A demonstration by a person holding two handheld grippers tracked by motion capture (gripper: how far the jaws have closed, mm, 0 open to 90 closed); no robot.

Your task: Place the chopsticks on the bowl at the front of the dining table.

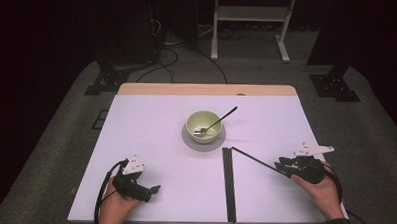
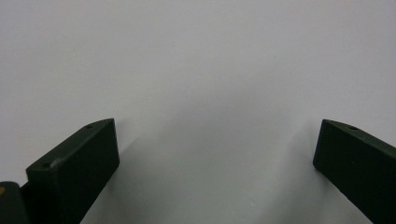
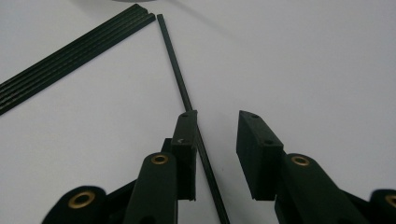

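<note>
The right claw [image 3: 215, 140] is half closed around the thin black rod [image 3: 180, 77], which lies on the worktop [image 3: 303, 60] touching its left pad, so an uneven closing could push it sideways.

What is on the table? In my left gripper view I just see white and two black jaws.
Observer: A green bowl sits mid-table on a grey disc.
Operator: Is anything in it?
Observer: Yes, a spoon leans in it, with its handle pointing to the far right.
Operator: What is the other hand doing?
Observer: The right hand-held gripper has a thin black rod between its open jaws. The rod lies right beside one jaw, and there is a gap to the other.
</note>
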